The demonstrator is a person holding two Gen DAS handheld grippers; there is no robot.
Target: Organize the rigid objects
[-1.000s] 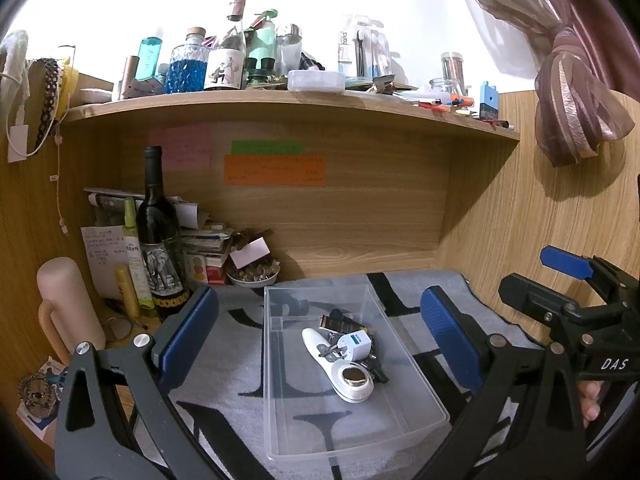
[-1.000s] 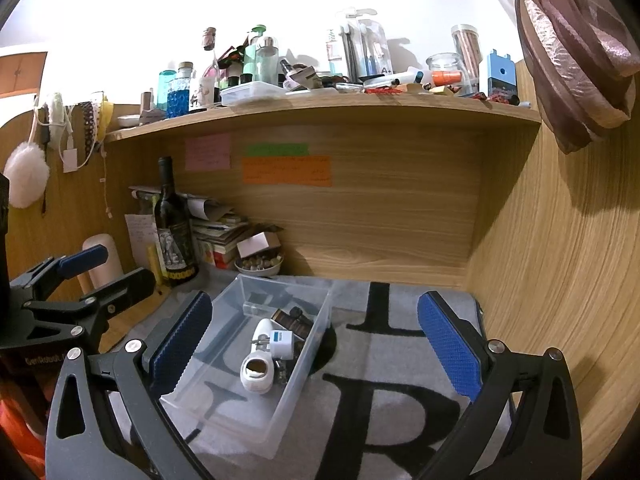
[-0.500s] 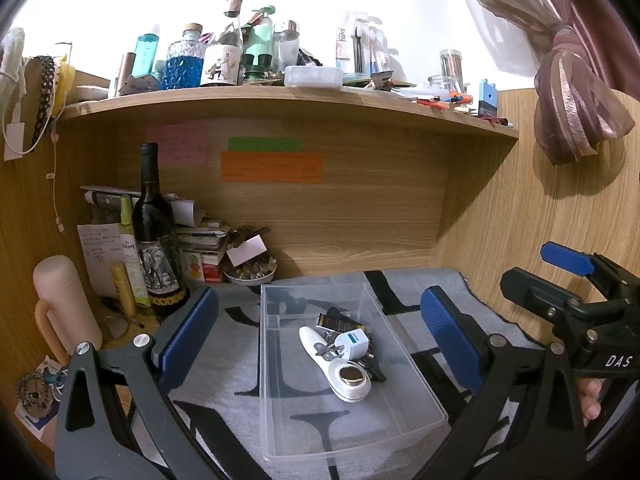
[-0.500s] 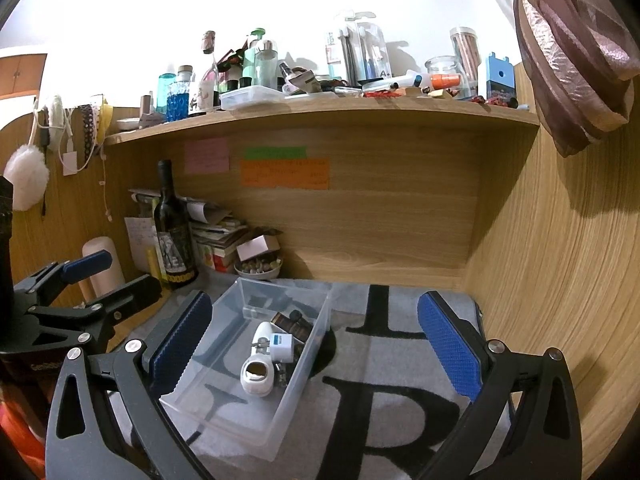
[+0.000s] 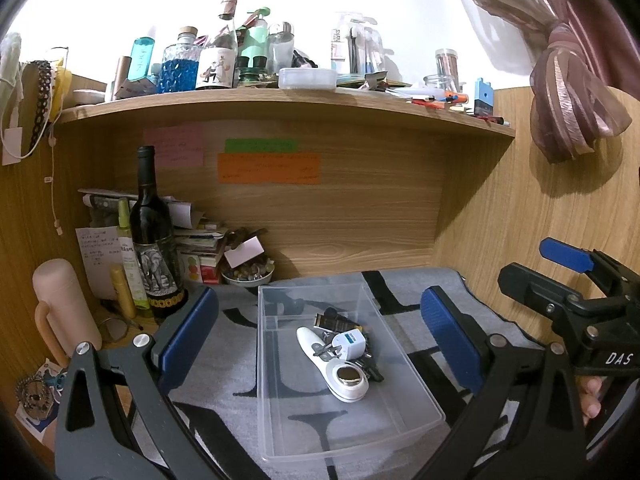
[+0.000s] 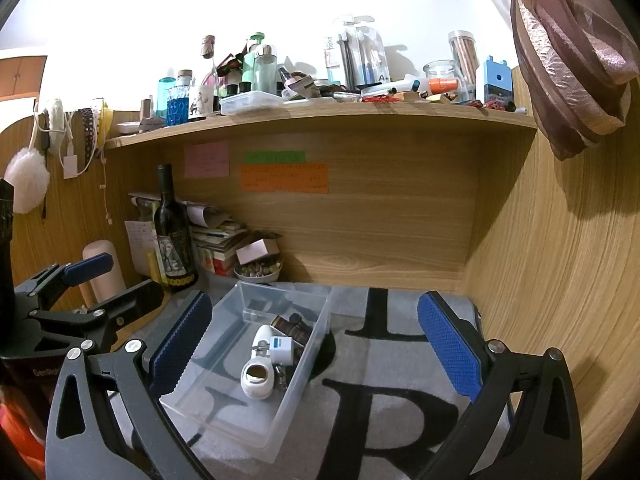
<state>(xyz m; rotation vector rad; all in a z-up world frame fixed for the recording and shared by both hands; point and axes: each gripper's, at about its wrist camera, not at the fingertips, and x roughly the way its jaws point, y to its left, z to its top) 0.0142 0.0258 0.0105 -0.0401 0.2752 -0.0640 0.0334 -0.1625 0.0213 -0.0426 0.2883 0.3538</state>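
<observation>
Clear bin (image 5: 416,396) holds white handheld device (image 5: 334,366), white charger (image 5: 350,343), dark bits.

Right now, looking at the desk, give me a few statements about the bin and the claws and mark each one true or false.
1. The clear bin holds a white handheld device. True.
2. The left claw grips the white adapter. False: it is open and holds nothing.
3. The wine bottle lies inside the bin. False: it stands upright, left of the bin.
4. The right claw is open. True.
5. The bin sits on a grey mat. True.
</observation>
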